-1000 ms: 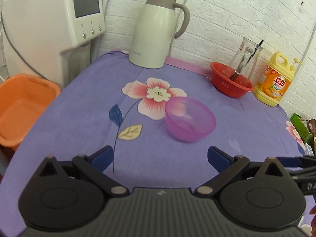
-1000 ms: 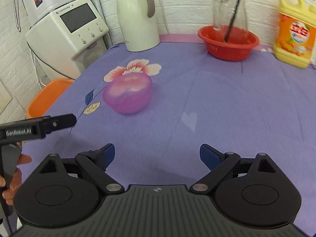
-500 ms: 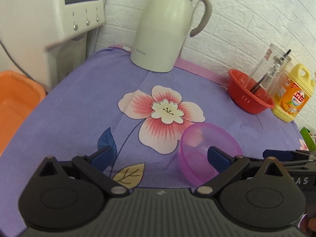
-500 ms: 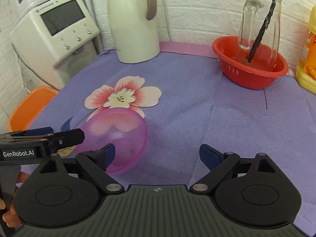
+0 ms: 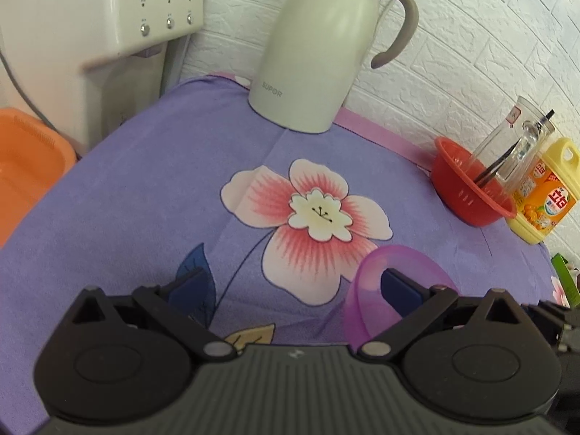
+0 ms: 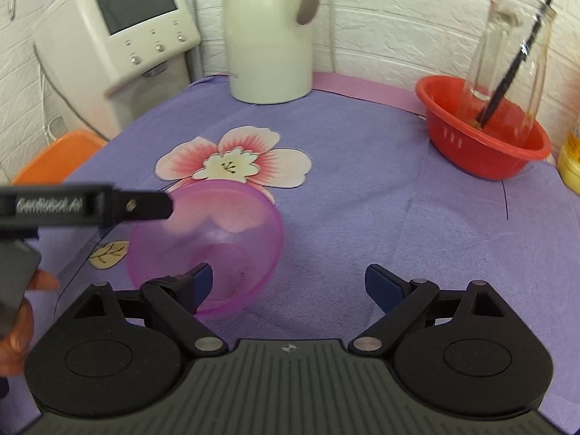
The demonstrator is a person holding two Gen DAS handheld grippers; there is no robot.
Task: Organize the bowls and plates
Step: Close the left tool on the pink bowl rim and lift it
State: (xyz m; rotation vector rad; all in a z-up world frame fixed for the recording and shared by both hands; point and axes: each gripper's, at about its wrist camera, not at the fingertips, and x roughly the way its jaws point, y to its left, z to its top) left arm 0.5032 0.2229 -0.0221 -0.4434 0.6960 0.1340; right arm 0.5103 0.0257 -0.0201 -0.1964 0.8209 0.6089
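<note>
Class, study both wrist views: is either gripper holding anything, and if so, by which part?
Nothing is gripped yet. Both the left gripper and right gripper are open, each with one finger at the purple bowl, near its rim.

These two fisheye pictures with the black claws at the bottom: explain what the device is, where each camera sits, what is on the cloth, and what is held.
A person holds two hand-held grippers, each with a camera looking along its fingers. The left gripper gives one picture, the right gripper the other. Both are open and hold nothing.

On the purple flowered tablecloth lies a translucent purple bowl, tilted; each gripper has one blue fingertip inside it. At the back stand a white thermos jug, a water dispenser, a red colander holding a glass pitcher, and a yellow detergent bottle.
</note>
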